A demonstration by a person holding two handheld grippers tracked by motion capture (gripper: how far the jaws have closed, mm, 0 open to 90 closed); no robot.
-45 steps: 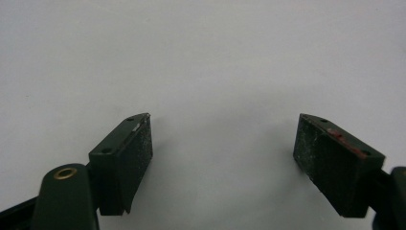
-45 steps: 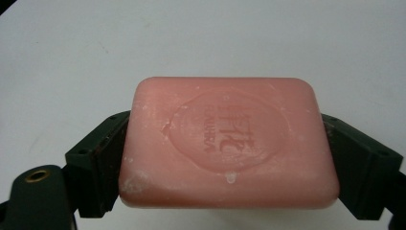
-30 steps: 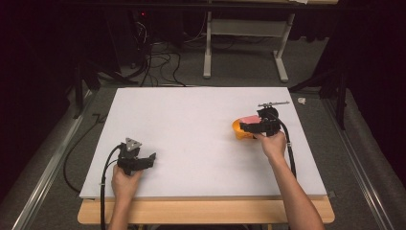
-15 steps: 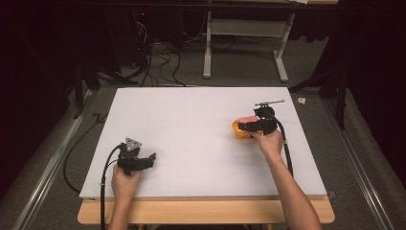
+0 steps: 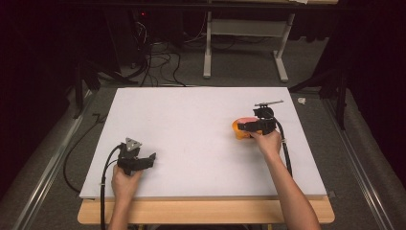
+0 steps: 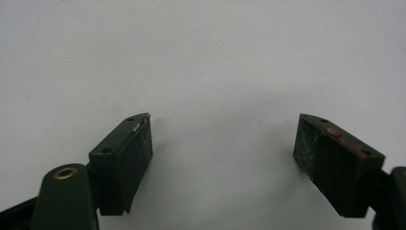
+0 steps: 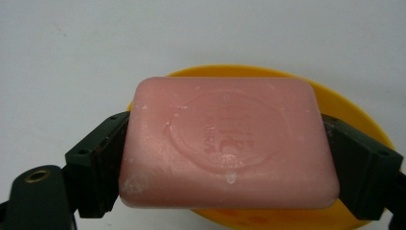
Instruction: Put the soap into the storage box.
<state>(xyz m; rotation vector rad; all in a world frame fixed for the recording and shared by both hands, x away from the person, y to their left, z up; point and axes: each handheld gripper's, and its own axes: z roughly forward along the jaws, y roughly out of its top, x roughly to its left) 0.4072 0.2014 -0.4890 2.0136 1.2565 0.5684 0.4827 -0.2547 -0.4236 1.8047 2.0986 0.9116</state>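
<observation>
A pink bar of soap (image 7: 227, 143) with a stamped seal lies between the two black jaws of my right gripper (image 7: 225, 165), which press on its short ends. Under it sits a yellow dish (image 7: 344, 115). From above, the right gripper (image 5: 250, 126) hovers over the yellow dish (image 5: 237, 129) at the right of the white board, with the pink soap (image 5: 245, 119) just showing. My left gripper (image 5: 143, 159) rests near the board's front left, jaws wide apart. In its own view the left gripper (image 6: 222, 163) has bare white surface between its pads.
The white board (image 5: 191, 124) covers a wooden table (image 5: 206, 213). A small white scrap (image 5: 301, 100) lies off the board's far right corner. Cables (image 5: 158, 62) and a desk frame (image 5: 244, 43) stand on the floor beyond.
The right hand and gripper have drifted slightly toward the far side over the dish. The left gripper has stayed put.
</observation>
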